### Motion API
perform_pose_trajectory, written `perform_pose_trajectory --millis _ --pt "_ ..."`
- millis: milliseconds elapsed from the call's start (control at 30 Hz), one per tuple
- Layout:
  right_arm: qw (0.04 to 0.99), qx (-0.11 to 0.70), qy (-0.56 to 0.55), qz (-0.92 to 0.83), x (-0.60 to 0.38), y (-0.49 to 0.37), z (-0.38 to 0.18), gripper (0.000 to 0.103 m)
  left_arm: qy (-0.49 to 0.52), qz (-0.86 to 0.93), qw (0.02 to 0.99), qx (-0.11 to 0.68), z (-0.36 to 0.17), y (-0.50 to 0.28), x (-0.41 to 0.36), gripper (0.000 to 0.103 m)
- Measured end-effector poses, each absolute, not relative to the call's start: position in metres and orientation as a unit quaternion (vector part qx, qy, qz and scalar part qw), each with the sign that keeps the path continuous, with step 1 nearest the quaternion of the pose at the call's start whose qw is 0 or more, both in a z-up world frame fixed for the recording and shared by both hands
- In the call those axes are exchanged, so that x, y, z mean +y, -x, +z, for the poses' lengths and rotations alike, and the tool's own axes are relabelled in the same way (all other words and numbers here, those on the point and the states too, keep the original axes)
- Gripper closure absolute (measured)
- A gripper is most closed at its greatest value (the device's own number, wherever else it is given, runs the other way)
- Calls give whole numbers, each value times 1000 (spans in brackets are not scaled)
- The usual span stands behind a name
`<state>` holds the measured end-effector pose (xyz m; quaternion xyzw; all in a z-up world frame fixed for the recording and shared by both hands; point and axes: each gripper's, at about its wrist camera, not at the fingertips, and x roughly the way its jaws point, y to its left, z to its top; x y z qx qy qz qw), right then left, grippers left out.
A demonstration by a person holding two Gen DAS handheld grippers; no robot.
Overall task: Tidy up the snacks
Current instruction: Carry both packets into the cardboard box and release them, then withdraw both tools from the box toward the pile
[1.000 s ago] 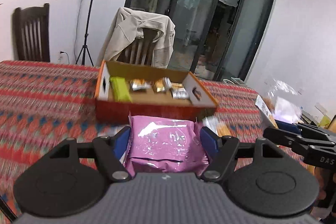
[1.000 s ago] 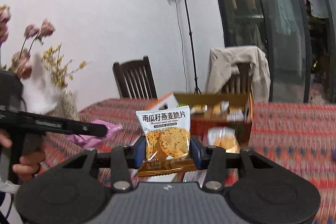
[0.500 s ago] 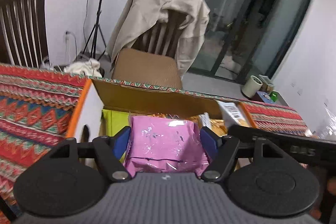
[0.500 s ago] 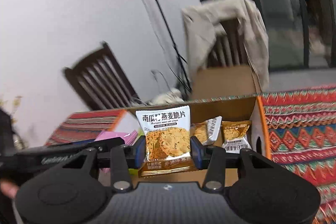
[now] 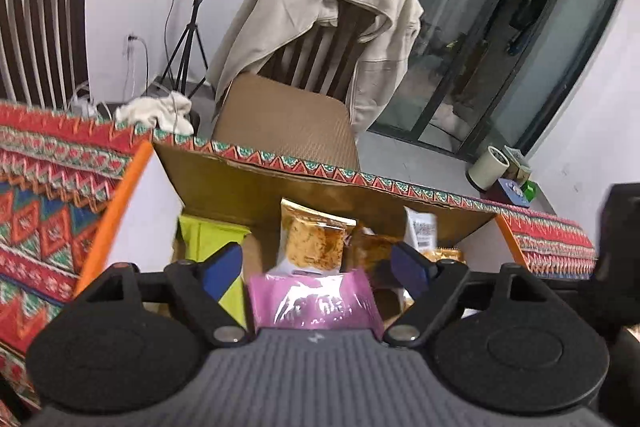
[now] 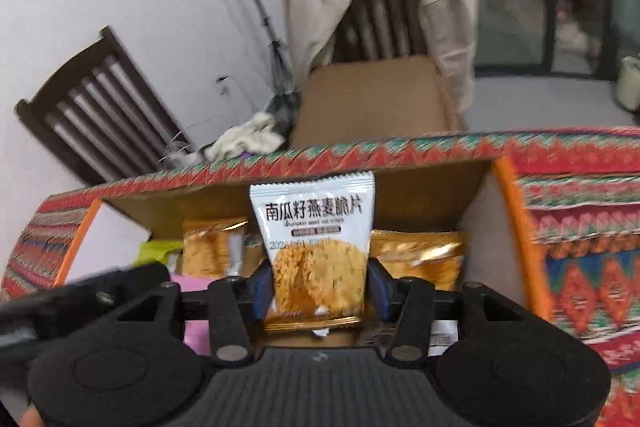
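Note:
My left gripper (image 5: pixel 316 267) is open above the cardboard box (image 5: pixel 256 183); the pink snack packet (image 5: pixel 314 303) lies loose between its spread fingers, low in the box. A green packet (image 5: pixel 208 239) and orange cracker packets (image 5: pixel 312 243) lie inside. My right gripper (image 6: pixel 318 287) is shut on a white pumpkin-seed oat crisp packet (image 6: pixel 316 247), held upright over the box (image 6: pixel 420 187). Gold packets (image 6: pixel 416 255) lie under it. The pink packet (image 6: pixel 192 285) and the left gripper's arm (image 6: pixel 80 291) show at the lower left.
The box sits on a red patterned tablecloth (image 5: pixel 44 195) near the table's far edge. Behind it stand a chair with a beige jacket (image 5: pixel 320 11), a dark wooden chair (image 5: pixel 40 19) and a light-stand tripod (image 5: pixel 192 27). A cup (image 5: pixel 486 167) stands on the floor.
Both grippers moved forward and down over the box. My left gripper opened and the pink packet dropped lower between its fingers. My right gripper still holds its packet.

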<state>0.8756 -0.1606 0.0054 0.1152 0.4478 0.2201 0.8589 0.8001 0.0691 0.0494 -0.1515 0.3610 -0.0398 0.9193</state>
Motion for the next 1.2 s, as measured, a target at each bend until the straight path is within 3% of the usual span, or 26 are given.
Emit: perform_pose_trajectory --millis 133,167,200,233,333,533,667,900,1200 --pt "836 471 -147 240 -163 -882 -5 55 131 -32 922 363 55 -794 72 20" --pt "842 469 -149 223 -166 -881 -3 50 128 -30 922 365 56 -792 73 19" --pt "848 467 -146 202 -169 -879 1 36 124 -30 922 366 59 -791 74 19" --pt "852 464 -148 193 -173 -874 6 32 118 -29 922 368 61 -789 74 18" --pt "859 453 -150 187 -183 -864 26 33 104 -29 922 371 74 -780 76 18" --pt "893 392 -123 182 -205 -817 99 25 72 -43 931 354 122 -730 80 8" --pt "909 364 -88 184 -222 -772 151 22 57 -48 941 329 168 -676 85 0" --pt "934 284 -45 214 -256 -647 214 9 57 -72 956 278 213 -550 95 0" --pt "951 203 23 233 -284 -466 195 5 45 -57 972 225 174 -383 88 0"
